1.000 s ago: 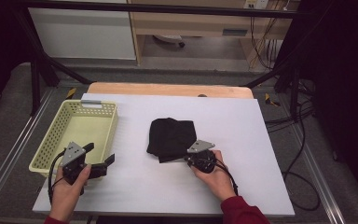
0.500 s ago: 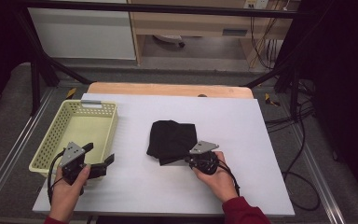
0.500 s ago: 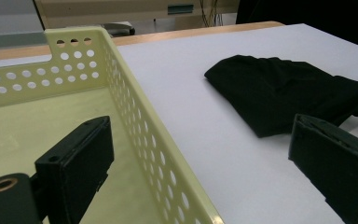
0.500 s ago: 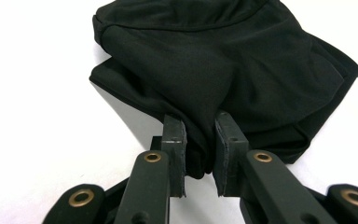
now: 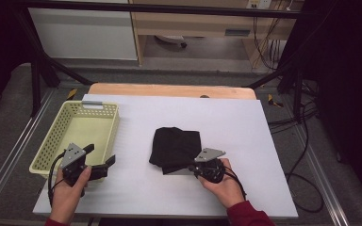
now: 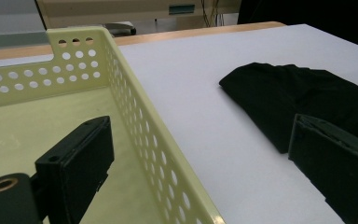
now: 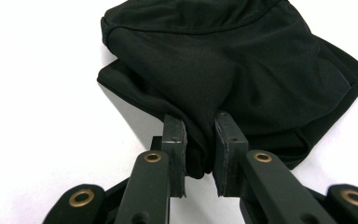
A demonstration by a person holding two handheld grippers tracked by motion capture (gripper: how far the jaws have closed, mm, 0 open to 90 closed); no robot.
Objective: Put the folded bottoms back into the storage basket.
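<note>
I have the right gripper (image 5: 194, 165) at the near right corner of the black folded cloth (image 5: 175, 147), and in the right gripper view its jaws are nearly closed with a fold of that cloth's (image 7: 242, 70) near edge pinched between the pads, the rest of the fabric spreading away from the jaws in a loose, rumpled heap. The cloth lies on the white table (image 5: 245, 127) to the right of the pale yellow perforated basket (image 5: 101, 110), apart from it with bare table between them; its long axis I judge to run roughly away from me, so any carry toward the basket would go sideways, leftward across that gap. The left gripper (image 5: 102, 160) is the one nearer the basket: it hangs over the basket's near right corner, jaws spread wide with nothing between them, one jaw over the basket floor (image 6: 37, 135) and the other over the table toward the cloth. Compared with a second ago, the cloth's near edge looks slightly drawn toward my right hand (image 5: 221, 186) and the heap sits a touch more bunched; the left gripper looks unchanged beside the basket.
</note>
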